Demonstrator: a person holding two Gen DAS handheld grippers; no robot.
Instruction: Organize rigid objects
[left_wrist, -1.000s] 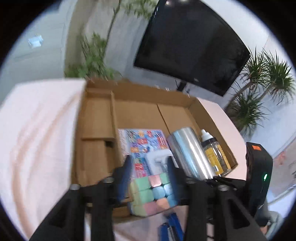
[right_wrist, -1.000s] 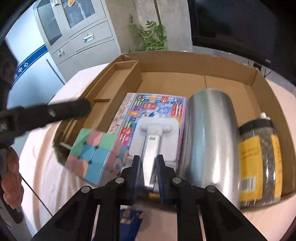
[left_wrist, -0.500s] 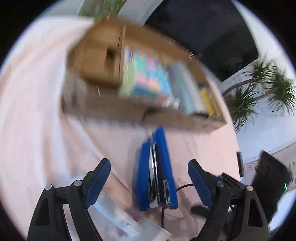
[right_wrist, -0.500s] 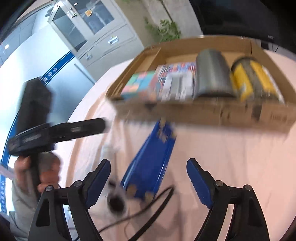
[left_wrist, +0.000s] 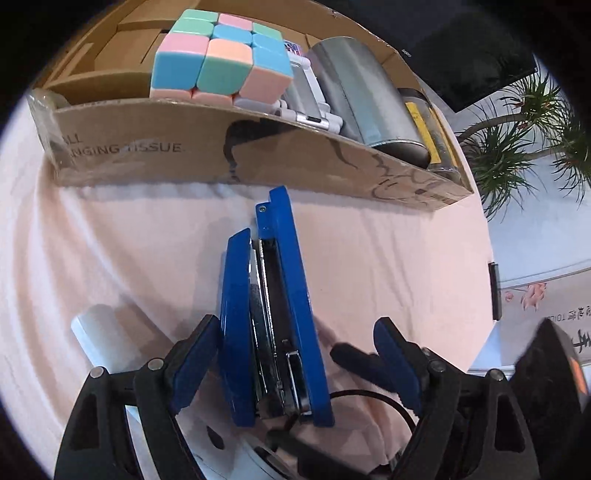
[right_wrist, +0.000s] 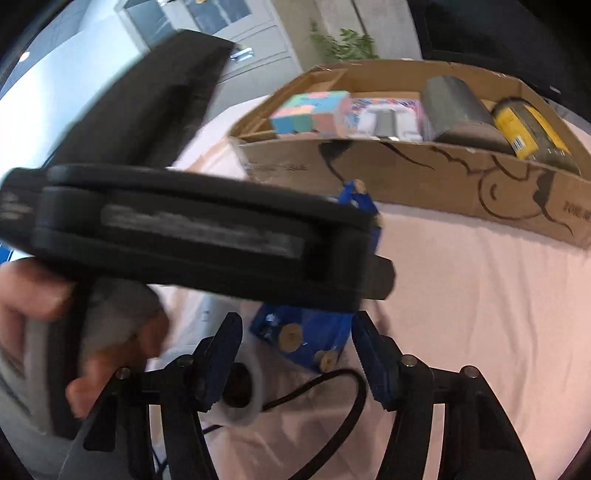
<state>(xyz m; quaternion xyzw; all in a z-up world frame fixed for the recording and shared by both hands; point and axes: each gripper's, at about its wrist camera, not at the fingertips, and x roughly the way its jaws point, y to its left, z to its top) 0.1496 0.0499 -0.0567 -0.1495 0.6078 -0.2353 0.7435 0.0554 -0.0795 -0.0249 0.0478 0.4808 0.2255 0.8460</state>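
Relative to cardboard box (left_wrist: 122, 147): pastel cube (left_wrist: 221, 59) released inside, left end. Left gripper (left_wrist: 295, 363) withdrawn in front, jaws opened wide around blue stapler (left_wrist: 271, 325), pads clear. Right gripper (right_wrist: 295, 349) released white stand, jaws half open, recently narrowing, straddling same stapler.

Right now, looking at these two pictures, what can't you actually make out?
- Blue stapler, right wrist view: mostly hidden behind the left hand-held gripper's black body.
- Puzzle cube in the cardboard box, right wrist view: blurred.
- Colourful flat pack, left wrist view: nearly all behind the cube.
- White roll, left wrist view: lower end covered by a gripper finger.
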